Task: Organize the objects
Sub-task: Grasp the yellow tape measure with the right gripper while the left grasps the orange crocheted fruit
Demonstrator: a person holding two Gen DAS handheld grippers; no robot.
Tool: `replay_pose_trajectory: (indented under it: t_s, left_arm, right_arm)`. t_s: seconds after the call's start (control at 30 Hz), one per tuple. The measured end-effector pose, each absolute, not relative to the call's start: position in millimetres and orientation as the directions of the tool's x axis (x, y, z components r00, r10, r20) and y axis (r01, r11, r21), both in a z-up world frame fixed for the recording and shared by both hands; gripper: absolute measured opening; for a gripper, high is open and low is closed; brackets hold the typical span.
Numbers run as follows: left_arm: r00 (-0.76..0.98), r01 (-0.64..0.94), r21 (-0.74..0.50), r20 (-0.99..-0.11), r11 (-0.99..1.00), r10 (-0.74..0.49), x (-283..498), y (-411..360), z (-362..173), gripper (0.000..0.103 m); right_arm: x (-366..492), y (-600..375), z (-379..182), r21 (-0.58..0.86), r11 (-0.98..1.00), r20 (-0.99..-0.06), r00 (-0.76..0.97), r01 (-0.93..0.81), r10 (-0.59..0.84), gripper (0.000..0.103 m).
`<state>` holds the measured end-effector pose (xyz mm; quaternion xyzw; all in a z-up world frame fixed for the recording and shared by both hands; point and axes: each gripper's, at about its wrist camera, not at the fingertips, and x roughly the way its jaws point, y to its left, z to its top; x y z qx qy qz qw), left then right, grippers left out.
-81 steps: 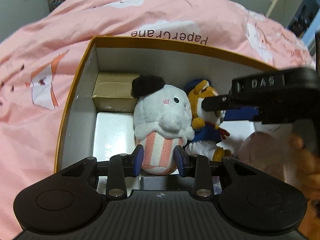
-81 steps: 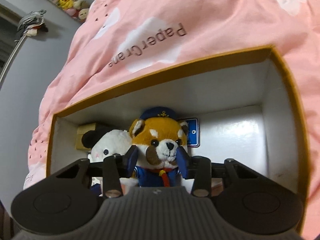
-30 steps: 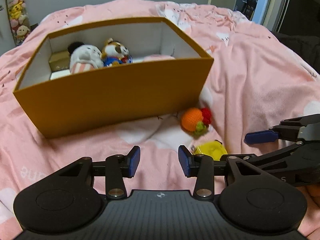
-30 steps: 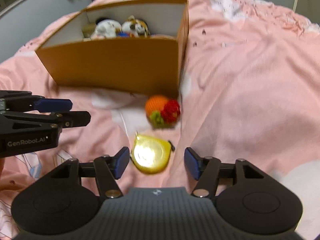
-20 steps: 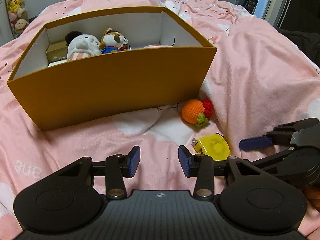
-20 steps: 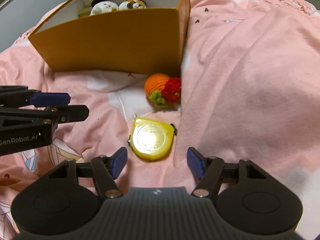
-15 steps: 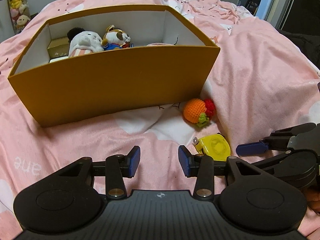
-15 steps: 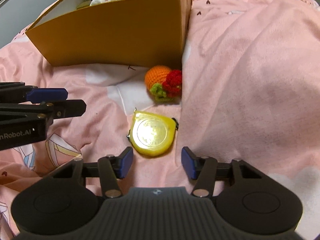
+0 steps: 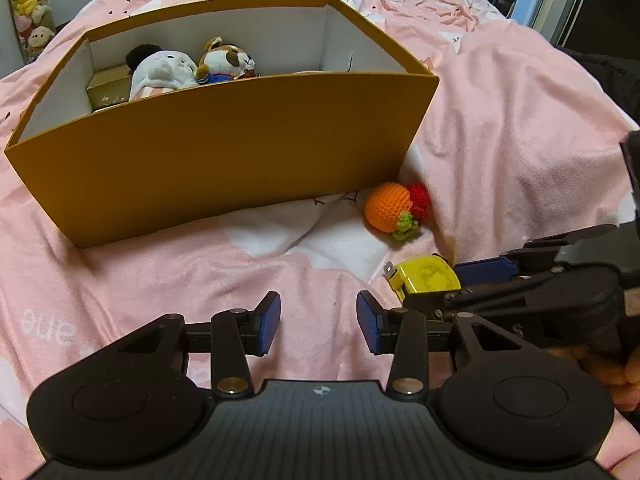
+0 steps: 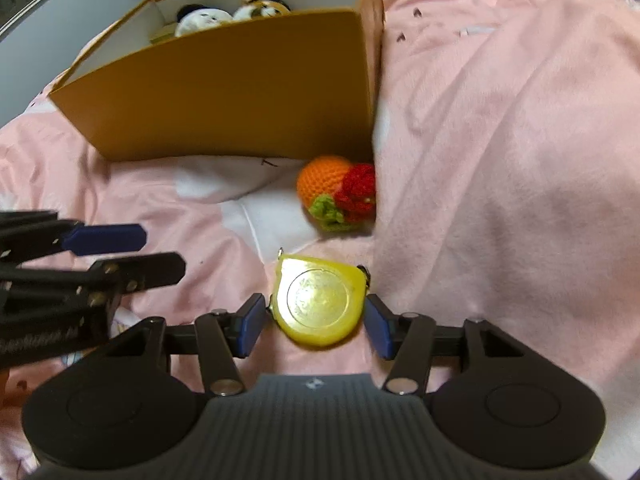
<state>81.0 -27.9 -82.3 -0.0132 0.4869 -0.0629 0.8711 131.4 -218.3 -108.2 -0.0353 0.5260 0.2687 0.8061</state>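
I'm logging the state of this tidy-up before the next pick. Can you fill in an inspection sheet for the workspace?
Surface: pink bedspread, rumpled, white cloud prints.
Job's things: orange box, open-topped, holding a white plush, a fox plush and a small gold box; yellow tape measure and crocheted orange toy lie outside on the bedspread.
Clutter: nothing seen.
Grippers: right gripper straddles the tape measure, jaws just opened slightly, pads close to its sides, contact unclear; left gripper open, nothing between its jaws.
Cables: nothing seen.
Surroundings: shelf of plush toys, doorway far right.
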Motion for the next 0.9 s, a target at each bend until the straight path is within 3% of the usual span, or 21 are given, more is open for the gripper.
replay_pose_trajectory:
  t_s: [0.47,0.67,0.9]
  left_arm:
    - [0.508,0.129,-0.103,-0.847,0.986,-0.155,88,-27,-83,0.048]
    - [0.559,0.249,-0.089,-0.8,0.964,-0.219,102,-39,-72,0.052]
    - [0.61,0.423,0.03,-0.749,0.906,-0.26,117,-74,-80,0.057]
  right_arm:
    - [126,-226,-76,0.215,0.838,-0.811,0.386,-0.502,0.439,0.057]
    - [142,-241,-49,0.092,0.862,-0.759,0.525,-0.499,0.385,0.057]
    - [176,-256,-84,0.051,0.904,-0.822,0.497,-0.424,0.279,0.057]
